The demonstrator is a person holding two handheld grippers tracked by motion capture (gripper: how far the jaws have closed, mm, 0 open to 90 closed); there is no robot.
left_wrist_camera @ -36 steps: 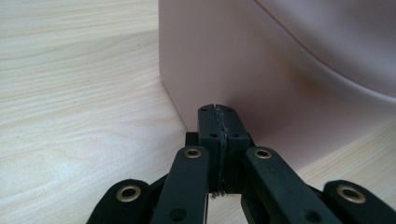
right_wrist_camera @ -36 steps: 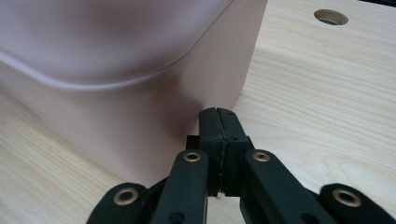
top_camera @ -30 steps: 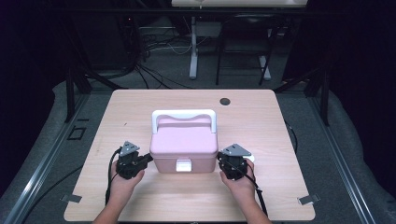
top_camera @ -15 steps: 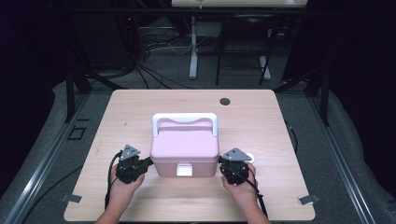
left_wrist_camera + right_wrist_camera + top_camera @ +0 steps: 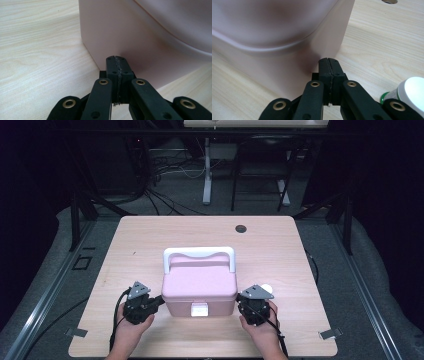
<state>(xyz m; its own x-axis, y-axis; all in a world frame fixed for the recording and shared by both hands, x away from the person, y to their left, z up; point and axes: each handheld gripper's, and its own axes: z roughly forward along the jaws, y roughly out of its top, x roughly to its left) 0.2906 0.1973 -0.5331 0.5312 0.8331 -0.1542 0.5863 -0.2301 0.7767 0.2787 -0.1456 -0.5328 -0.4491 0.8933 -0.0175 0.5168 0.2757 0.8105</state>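
The tabletop (image 5: pixel 280 240) carries a pink box (image 5: pixel 199 285) near its front edge, long axis running side to side. It lies between the tools: left tool (image 5: pixel 156 301) and right tool (image 5: pixel 242 304), both clenched empty, tips at its ends, equally near.

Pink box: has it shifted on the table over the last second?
Yes. The pink box has slid toward the near edge of the table, farther from the dark hole near its far edge.
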